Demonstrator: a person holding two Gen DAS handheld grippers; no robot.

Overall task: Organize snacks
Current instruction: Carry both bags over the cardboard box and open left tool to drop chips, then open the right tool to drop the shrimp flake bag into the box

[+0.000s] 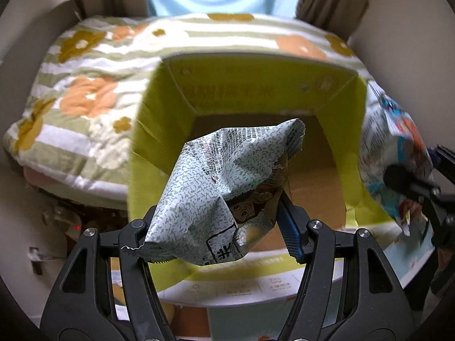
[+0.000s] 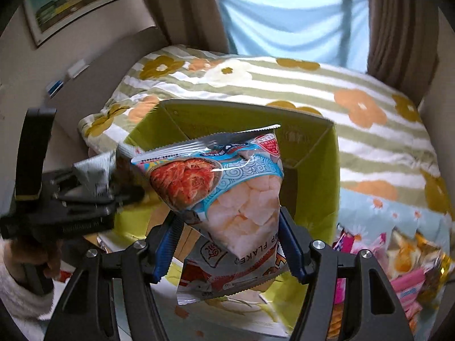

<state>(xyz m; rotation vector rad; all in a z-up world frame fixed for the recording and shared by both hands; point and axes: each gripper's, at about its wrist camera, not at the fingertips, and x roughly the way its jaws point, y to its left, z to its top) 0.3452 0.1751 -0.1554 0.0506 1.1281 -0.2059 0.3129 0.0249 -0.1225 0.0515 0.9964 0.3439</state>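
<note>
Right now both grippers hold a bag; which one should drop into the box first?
Left, probably. Its grey bag already hangs over the open box, brown floor showing beneath. The right gripper's shrimp flakes bag appears to sit nearer the box's right wall.

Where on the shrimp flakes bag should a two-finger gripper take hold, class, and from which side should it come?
Grip the shrimp flakes bag across its puffed lower body, coming from below its bottom seal, as the right gripper does now. The pillow shape gives under the pads, so they probably hold better there than on the thin, flat crimped top edge, and the bag hangs clear above the green box.
</note>
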